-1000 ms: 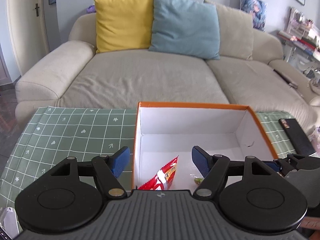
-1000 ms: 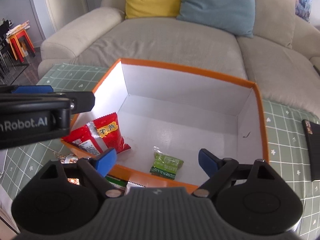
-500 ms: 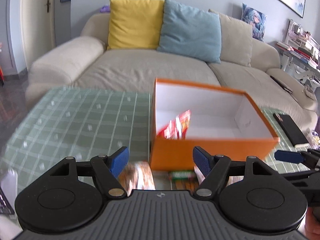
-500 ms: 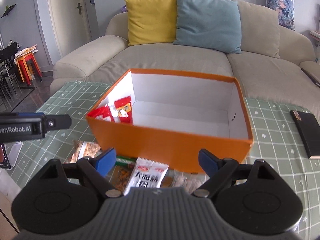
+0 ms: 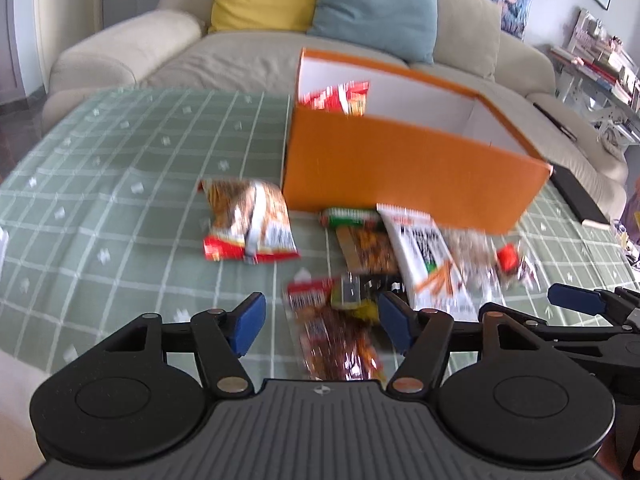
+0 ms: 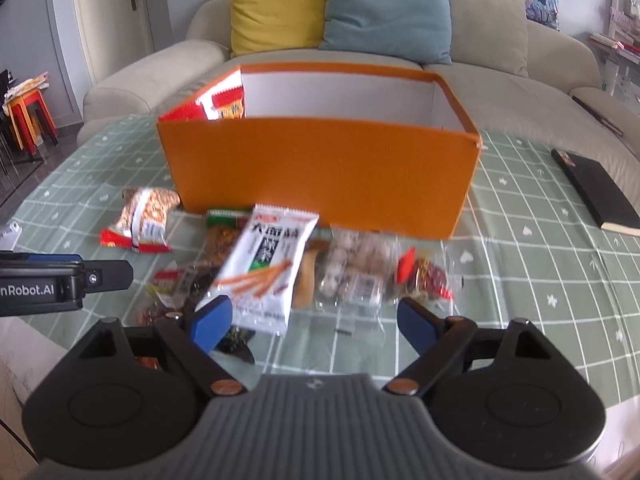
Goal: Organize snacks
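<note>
Left gripper (image 5: 322,326): jaws closing, nothing pressed between the pads; a clear red-ended packet (image 5: 336,340) lies on the cloth between and below them. Light, crinkly, slippery film; best pinched across its narrow width at mid-length.

Right gripper (image 6: 314,324): jaws wide, released, empty; lower edge of the white packet (image 6: 266,272) sits between and just ahead of the pads.

White packet: flat pillow pack, light, contents probably brittle sticks. Take by a side edge or the crimped end seam, gently.

Clear nut bag (image 6: 358,268): just right of the white packet, soft, lumpy, likely heavier; grip a bunched edge.

Small red sweets (image 6: 424,276): right end of the heap, tiny, easily dropped.

Peanut bag (image 5: 248,220): apart to the left, puffy, yields under pressure; take at a sealed end.

Green bar (image 5: 350,216): touching the box front, partly buried.

Box (image 6: 320,168): orange card, stiff, open-topped, behind the heap; one red bag (image 6: 222,106) already inside at its left corner.

Tablecloth (image 6: 540,264): green checked, may snag.
</note>
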{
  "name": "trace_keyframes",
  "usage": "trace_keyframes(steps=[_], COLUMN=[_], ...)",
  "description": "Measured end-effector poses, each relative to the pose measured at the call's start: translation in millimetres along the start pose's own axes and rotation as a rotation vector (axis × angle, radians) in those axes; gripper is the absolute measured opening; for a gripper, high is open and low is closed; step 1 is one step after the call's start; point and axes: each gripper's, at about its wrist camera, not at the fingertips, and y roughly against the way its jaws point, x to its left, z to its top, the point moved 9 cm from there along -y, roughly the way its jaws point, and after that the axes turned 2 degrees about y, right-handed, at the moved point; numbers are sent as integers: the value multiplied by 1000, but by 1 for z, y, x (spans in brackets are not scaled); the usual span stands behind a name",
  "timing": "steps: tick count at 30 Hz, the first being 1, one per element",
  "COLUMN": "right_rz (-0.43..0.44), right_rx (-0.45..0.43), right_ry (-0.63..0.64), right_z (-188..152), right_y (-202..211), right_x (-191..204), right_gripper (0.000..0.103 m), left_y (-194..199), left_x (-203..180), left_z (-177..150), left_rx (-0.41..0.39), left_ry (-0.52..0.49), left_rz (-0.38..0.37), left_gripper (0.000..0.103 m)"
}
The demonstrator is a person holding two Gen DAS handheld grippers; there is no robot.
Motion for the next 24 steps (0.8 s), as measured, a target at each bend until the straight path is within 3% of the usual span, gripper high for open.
trace_keyframes(steps=[9,24], right_rz=[-14,14], right_rx=[10,-11], right_ry=[23,32], right_z=[-8,1], right_y=[-7,-13], right_x=[0,5], right_gripper=[86,86], left_y=[-16,-45], left_x=[-5,-6], left_z=[-23,-30], left_rx=[78,154], left_ry=[18,-4], left_rz=[-18,28], left_gripper=[76,80])
